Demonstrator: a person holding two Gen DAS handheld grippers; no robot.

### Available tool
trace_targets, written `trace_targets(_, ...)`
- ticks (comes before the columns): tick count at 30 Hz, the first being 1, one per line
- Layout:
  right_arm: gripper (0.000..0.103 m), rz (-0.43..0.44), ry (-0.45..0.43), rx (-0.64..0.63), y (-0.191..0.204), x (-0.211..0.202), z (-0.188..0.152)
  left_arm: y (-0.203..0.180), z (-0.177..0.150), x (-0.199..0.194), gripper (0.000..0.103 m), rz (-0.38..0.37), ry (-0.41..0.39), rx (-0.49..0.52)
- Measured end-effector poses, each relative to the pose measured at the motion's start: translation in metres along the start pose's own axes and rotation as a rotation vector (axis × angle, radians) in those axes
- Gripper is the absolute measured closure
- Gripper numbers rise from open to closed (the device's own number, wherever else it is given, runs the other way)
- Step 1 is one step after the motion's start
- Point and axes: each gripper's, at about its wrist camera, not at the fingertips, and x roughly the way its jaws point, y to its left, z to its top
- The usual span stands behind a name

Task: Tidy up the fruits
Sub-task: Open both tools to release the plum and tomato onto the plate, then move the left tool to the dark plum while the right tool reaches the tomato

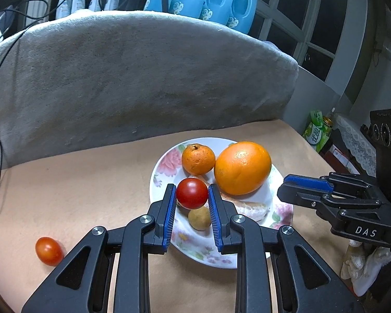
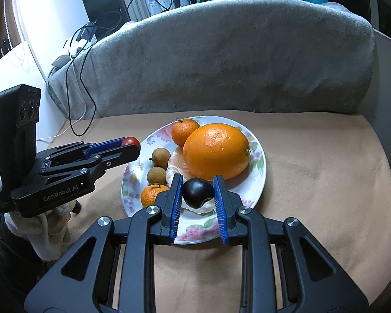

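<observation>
Judging by the loaded floral plate, most fruit is already gathered. A red tomato is clamped in the left gripper above the plate's near-left side, a dark fruit in the right gripper above its near edge. One small tomato is left on the tan surface, near left.

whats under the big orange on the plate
Peeled citrus segments poke out from under the big orange, resting on the flowered plate. How far they reach underneath is hidden by the orange.
</observation>
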Motion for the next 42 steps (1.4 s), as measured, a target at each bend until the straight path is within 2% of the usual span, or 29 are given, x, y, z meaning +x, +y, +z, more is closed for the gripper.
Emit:
trace_targets(3,0.078,0.001,0.005,-0.004,0.001,0.001,0.0,0.001,0.001,-0.001,0.079,0.001,-0.003,-0.003)
trace_targets(4,0.077,0.001,0.005,-0.006,0.001,0.001,-0.001,0.001,0.001,-0.002,0.074,0.001,-0.004,-0.003)
trace_targets(6,0.064,-0.001,0.003,-0.008,0.002,0.001,-0.001,0.001,0.001,-0.002,0.068,0.002,-0.008,-0.002)
trace_targets(7,0.049,-0.002,-0.002,-0.01,0.002,0.0,-0.001,0.001,0.001,-0.003,0.067,0.003,-0.01,-0.002)
trace_targets(8,0.041,-0.006,-0.011,-0.012,0.002,-0.001,-0.001,0.001,0.001,-0.003,0.066,0.005,-0.012,-0.002)
trace_targets(14,0.039,-0.016,-0.024,-0.027,0.003,-0.005,0.001,0.002,0.003,-0.007,0.048,0.017,-0.026,-0.007)
trace_targets(16,0.034,-0.021,-0.022,-0.029,0.003,-0.005,0.0,0.002,0.004,-0.008,0.038,0.029,-0.031,-0.009)
trace_targets(18,0.032,-0.025,-0.023,-0.033,0.004,-0.005,0.0,0.003,0.005,-0.01,0.037,0.036,-0.035,-0.016)
trace_targets(21,0.031,-0.033,-0.019,-0.041,0.005,-0.006,0.0,0.003,0.006,-0.011,0.028,0.05,-0.04,-0.022)
trace_targets(22,0.027,-0.036,-0.018,-0.045,0.005,-0.006,0.001,0.003,0.007,-0.012,0.027,0.053,-0.041,-0.022)
trace_targets(23,0.018,-0.038,-0.018,-0.048,0.005,-0.006,0.001,0.003,0.007,-0.013,0.027,0.056,-0.042,-0.021)
trace_targets(25,0.011,-0.041,-0.032,-0.054,0.007,-0.008,0.001,0.002,0.007,-0.015,0.026,0.063,-0.045,-0.018)
trace_targets(29,0.011,-0.045,-0.04,-0.066,0.01,-0.012,0.001,0.001,0.007,-0.018,0.025,0.068,-0.046,-0.016)
trace_targets(31,0.011,-0.048,-0.037,-0.072,0.011,-0.012,0.002,0.001,0.007,-0.019,0.02,0.071,-0.047,-0.013)
trace_targets(42,0.011,-0.047,-0.039,-0.104,0.023,-0.016,0.005,0.008,0.005,-0.041,0.02,0.101,-0.078,-0.027)
